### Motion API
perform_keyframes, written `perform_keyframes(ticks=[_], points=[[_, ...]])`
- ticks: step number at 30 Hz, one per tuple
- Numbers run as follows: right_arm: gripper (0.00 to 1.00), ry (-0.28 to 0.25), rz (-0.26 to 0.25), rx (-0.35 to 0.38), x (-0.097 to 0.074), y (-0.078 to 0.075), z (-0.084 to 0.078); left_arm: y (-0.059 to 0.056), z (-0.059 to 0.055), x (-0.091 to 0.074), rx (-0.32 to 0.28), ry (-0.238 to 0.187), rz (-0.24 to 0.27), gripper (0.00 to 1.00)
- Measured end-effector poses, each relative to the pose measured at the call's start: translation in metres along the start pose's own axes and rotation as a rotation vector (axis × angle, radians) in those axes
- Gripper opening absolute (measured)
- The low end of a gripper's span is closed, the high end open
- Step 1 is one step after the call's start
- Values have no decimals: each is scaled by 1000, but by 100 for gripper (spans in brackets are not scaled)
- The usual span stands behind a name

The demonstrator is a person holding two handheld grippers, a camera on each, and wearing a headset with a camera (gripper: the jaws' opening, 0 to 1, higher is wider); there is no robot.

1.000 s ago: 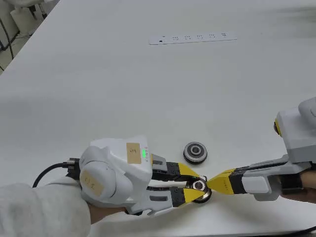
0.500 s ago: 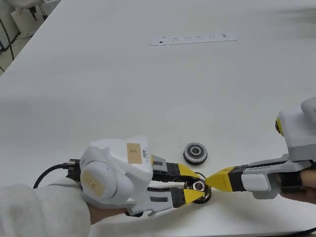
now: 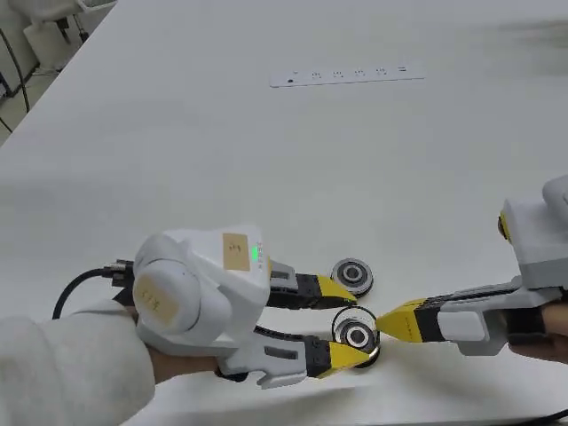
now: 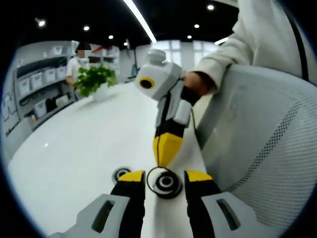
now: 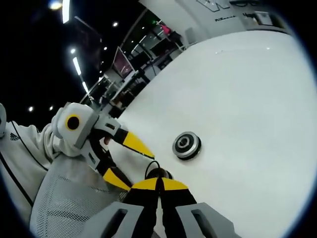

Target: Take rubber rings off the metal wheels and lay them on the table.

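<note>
As the left claw (image 3: 360, 325) springs wide around the metal wheel (image 4: 166, 183), the shut right claw (image 3: 383, 325) tugs its rubber ring (image 3: 337, 318) loose.

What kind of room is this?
Probably an office or lab workroom: a big white table with a power strip on it, shelves of storage bins along the wall, and a mesh office chair.

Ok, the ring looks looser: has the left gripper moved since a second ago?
Yes. The left gripper has opened, its far jaw swinging toward the spare wheel.
</note>
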State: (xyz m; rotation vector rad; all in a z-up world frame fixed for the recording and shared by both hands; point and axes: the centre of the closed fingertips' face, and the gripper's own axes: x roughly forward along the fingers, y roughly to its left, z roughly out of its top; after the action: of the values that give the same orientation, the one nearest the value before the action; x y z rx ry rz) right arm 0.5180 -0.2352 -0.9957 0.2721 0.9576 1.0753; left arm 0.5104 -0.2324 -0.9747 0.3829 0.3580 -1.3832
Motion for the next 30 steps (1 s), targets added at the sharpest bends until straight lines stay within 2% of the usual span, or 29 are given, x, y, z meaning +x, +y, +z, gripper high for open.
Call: perform_keyframes(ticks=[4,6,9,15,20,24,26,28,30], points=[[0,6,-1,-26,-1,3,2,3,18,-6,-20,-29,8,39],[0,1,-4,-38,-4,4,5,4,28,-10,4,-41,14,43],[0,-12,-9,-52,-9,6,10,7,41,-19,89,-47,24,47],[0,-54,-7,-73,-20,13,22,13,59,-44,122,-62,54,52],[0,-88,-19,-108,-31,20,36,20,64,-71,167,-42,113,62],[0,-102,-20,-126,-38,26,44,27,64,-98,127,-42,175,71],[0,-108,-17,-145,-41,31,48,30,62,-110,126,-38,207,76],[0,-112,-21,-160,-43,33,51,35,60,-125,122,-36,255,78],[0,-116,-24,-172,-45,35,54,37,59,-138,91,-49,297,79]])
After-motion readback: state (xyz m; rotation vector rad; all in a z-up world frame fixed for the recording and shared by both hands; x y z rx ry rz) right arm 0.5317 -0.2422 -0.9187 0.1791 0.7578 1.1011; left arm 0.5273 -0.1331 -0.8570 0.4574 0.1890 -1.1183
